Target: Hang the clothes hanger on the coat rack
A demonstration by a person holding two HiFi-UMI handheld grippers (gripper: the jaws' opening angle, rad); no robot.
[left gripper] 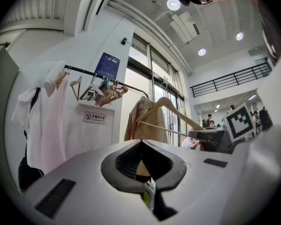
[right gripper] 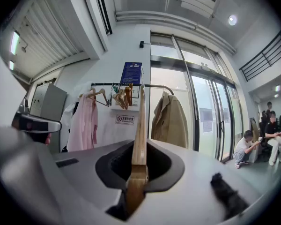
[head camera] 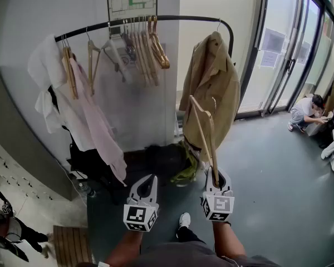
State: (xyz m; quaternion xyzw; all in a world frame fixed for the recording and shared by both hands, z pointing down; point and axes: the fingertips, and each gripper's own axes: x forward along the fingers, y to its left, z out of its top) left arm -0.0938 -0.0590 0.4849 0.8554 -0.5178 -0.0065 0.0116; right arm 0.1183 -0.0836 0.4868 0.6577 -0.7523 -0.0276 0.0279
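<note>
A black metal coat rack (head camera: 178, 18) carries a white garment (head camera: 44, 74), a long pink garment (head camera: 97, 127), a bunch of bare wooden hangers (head camera: 147, 46) and, at its right end, a tan coat (head camera: 211, 88); the light wooden clothes hanger (head camera: 203, 129) stands upright before that coat, below the rail. The right gripper view alone shows the right gripper (right gripper: 139, 146) pinching the hanger's end; the left gripper (left gripper: 141, 144) has its jaws together on nothing.

Tall glass doors (head camera: 289, 54) stand beside a white wall (head camera: 211, 10) over grey floor (head camera: 278, 177).
</note>
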